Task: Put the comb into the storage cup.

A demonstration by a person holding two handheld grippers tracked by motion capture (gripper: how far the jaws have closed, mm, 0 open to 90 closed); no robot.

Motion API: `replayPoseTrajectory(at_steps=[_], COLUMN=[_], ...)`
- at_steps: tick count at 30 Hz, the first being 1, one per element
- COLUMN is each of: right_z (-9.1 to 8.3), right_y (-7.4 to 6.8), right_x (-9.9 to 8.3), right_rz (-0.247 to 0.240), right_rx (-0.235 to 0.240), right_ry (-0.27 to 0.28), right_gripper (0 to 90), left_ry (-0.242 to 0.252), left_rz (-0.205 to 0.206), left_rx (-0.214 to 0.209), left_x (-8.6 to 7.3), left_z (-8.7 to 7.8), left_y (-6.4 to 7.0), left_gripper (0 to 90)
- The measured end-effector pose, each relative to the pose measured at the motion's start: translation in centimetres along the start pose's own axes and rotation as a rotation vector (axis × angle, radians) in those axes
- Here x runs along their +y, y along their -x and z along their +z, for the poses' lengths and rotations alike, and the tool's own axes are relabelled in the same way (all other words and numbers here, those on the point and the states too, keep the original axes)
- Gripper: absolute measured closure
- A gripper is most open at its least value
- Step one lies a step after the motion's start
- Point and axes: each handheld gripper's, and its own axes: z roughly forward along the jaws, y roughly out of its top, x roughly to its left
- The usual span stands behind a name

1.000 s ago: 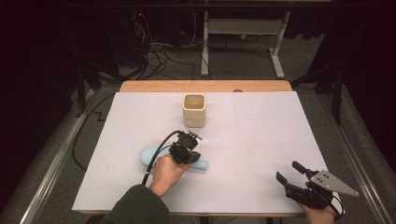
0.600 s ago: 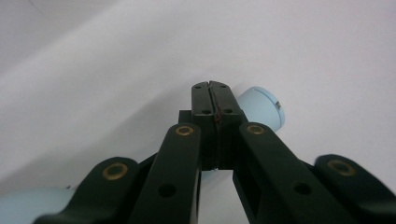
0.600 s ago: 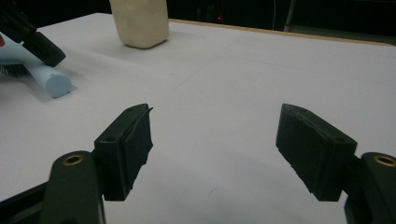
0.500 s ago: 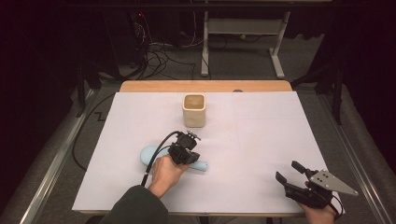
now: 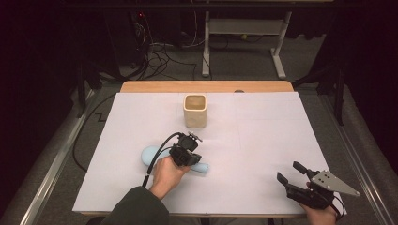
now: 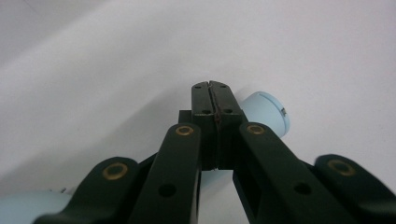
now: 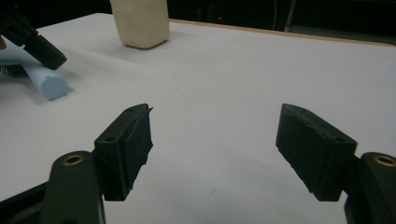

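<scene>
Near edge, right side: right gripper [image 5: 294,177] held low over the white table cover [image 5: 281,136], grey plate on top, jaws spread wide with nothing between them. Same seen in right gripper view [image 7: 212,147]: bare white surface between the two black pads.

Near centre-left: left hand [image 5: 167,172] wrapped around left gripper [image 5: 187,157], black cable looping back toward the sleeve. Positioned directly over a light blue brush-like object [image 5: 151,152]. In left gripper view [image 6: 212,100], jaws pressed together, pads meeting along a thin seam, no gap; nothing seen clamped between them. Blue handle end [image 6: 266,112] just past and beside the jaw tips, apparently underneath; contact cannot be told.

Blue object: lying flat on the cover, long axis running roughly left-right across the table in the high view. Broad rounded end toward the table's left, cylindrical handle end [image 5: 202,167] toward the right and slightly nearer. In right gripper view, flat round handle end [image 7: 53,86] facing the camera, dark bristles visible at the far left of frame. Middle section hidden under the left gripper.

Farther back, centre: cream square-sided cup [image 5: 195,110], upright, open top, well apart from both grippers. Interior looks tan; contents cannot be told. Lower part of cup also in right gripper view [image 7: 140,23].

Far edge: wooden table border [image 5: 141,87] exposed beyond the cover.
</scene>
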Motion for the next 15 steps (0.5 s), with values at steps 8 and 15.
replayPoseTrajectory(at_steps=[8,15], right_z=[0.16,0.37], right_y=[-0.01,-0.05], right_x=[0.05,0.12], right_rz=[-0.002,-0.001], right_rx=[0.004,0.009], right_ry=[0.003,0.000], right_gripper=[27.2,27.1], left_ry=[0.005,0.006], left_rz=[-0.001,-0.005], left_rx=[-0.008,-0.012], left_x=[-0.70,-0.72], left_z=[-0.23,-0.05], left_y=[0.11,0.19], left_gripper=[89.5,89.4])
